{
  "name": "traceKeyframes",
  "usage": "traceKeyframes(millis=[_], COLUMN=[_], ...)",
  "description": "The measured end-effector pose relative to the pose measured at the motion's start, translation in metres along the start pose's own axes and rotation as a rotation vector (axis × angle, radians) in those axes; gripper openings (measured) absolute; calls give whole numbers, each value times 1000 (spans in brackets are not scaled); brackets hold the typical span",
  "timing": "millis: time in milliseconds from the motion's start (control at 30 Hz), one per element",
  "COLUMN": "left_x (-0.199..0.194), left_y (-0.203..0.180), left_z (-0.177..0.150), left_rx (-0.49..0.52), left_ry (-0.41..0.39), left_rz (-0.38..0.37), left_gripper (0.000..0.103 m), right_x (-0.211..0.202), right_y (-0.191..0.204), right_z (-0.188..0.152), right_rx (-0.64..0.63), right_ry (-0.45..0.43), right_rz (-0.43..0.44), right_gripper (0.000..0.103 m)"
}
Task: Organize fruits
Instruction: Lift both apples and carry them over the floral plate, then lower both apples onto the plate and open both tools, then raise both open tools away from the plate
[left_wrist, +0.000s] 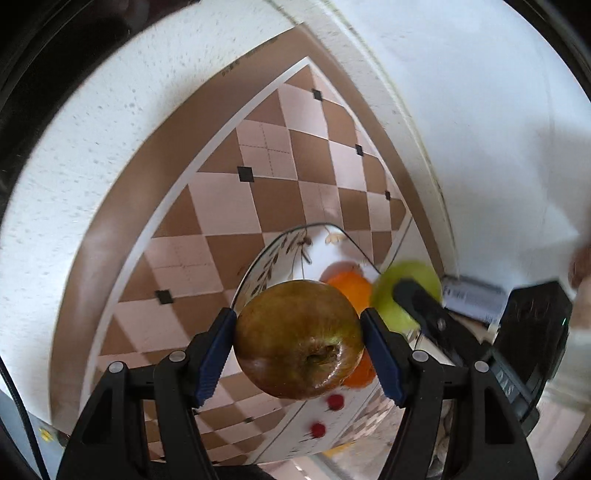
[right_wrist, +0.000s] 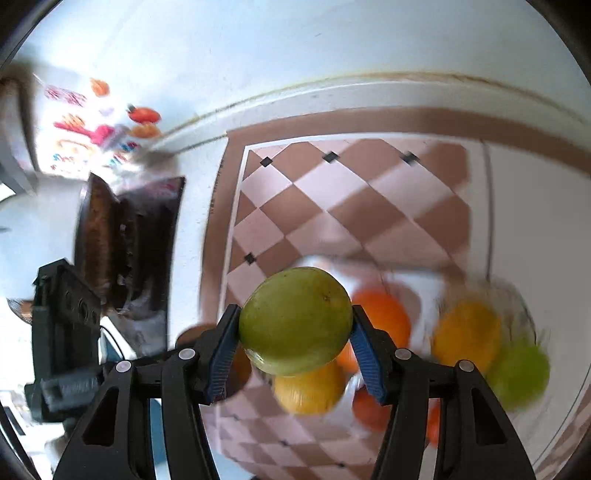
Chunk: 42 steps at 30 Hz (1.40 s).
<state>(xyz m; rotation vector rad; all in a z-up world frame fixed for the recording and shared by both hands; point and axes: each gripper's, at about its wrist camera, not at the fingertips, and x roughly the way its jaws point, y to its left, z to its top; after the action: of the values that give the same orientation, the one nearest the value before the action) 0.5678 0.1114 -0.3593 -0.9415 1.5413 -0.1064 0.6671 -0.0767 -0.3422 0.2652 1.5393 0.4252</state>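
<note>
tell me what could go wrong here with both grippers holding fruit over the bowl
1. The left gripper pinches the round brown apple only at its sides; it could roll out.
2. The right gripper and its green apple sit close beside the left; the two could bump.
3. The bowl already holds oranges; a dropped fruit might bounce off them.

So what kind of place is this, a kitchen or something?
Probably a home kitchen or dining spot. A checkered tablecloth covers the table, a floral dish holds oranges, and colourful food packaging sits by the white wall. Each gripper holds a fruit.
</note>
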Motion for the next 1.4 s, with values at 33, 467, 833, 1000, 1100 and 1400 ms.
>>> traceKeyframes(millis=[33,467,833,1000,1100,1400], left_x=[4,24,-11,-24,-26,-33], left_y=[0,-13,-51,-61,-61,-67], left_z=[4,14,-15,-51,-69,-115], left_rx=[-13,-4,242,383,431,521], left_ry=[5,54,-53,-152,-186,-269], left_rz=[-1,57,265,449,492,540], left_gripper=[67,78,90,90,90,90], right_x=[8,48,-26,-52,-60,-93], right_y=[2,-14,-15,-33,-40,-44], right_z=[7,23,-7,-57,-85,-162], right_rx=[-14,6,-73,-43,-15,41], right_ry=[21,218,14,-67,-102,-211], right_rz=[-16,-28,-229,-294,-303,-353], right_gripper=[61,86,93,93,93,93])
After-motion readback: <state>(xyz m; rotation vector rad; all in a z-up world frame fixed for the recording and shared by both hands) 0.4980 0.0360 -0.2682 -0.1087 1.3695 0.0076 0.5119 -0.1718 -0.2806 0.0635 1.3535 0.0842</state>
